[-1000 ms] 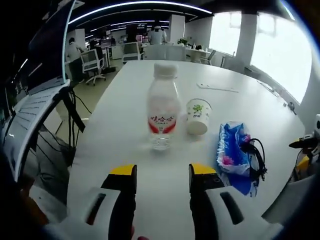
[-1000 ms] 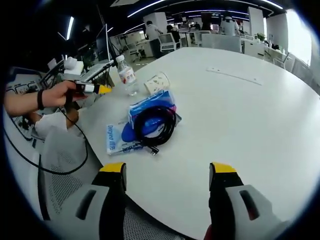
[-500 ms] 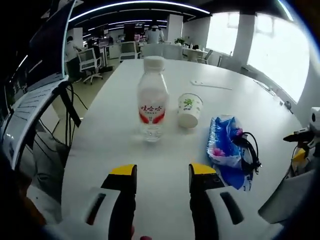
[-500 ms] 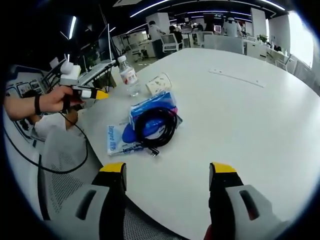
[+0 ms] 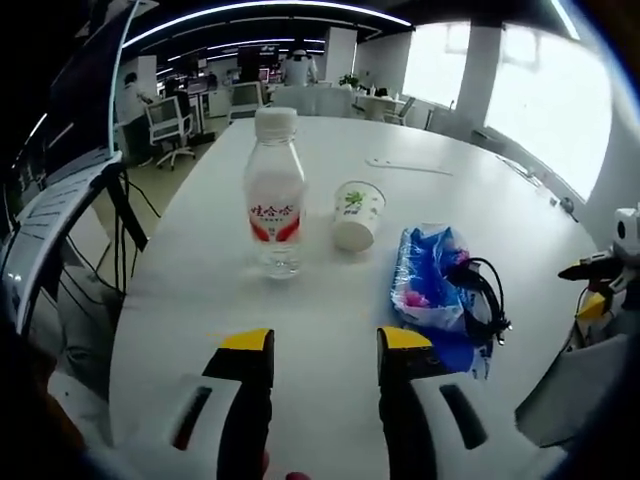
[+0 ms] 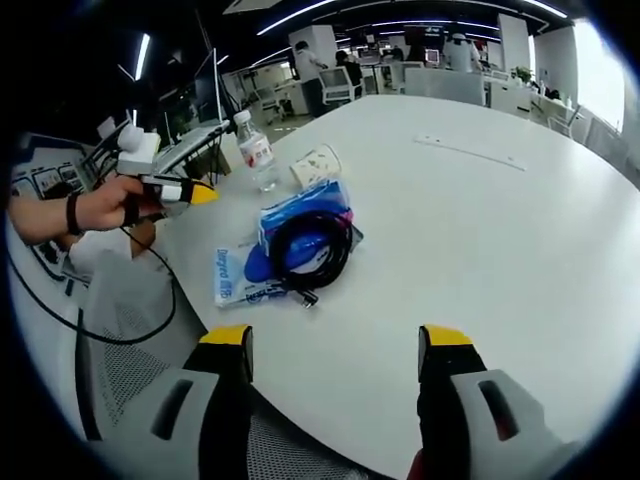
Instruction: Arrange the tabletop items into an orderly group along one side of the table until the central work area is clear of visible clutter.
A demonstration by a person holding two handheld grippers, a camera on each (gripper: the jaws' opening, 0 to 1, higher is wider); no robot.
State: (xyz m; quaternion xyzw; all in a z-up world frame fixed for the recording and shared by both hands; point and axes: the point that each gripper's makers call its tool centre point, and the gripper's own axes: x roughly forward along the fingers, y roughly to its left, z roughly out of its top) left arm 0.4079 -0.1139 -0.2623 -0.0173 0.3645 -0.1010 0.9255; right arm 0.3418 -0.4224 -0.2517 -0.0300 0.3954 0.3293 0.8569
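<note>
Two claws wide, empty | bottle (image 5: 274,195) beside cup (image 5: 356,214) | cable (image 6: 309,248) atop blue pack (image 6: 297,232)

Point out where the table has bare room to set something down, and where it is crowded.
Bare: the wide table beyond the black cable. Crowded: the near edge, with water bottle, paper cup and blue packet close together.
</note>
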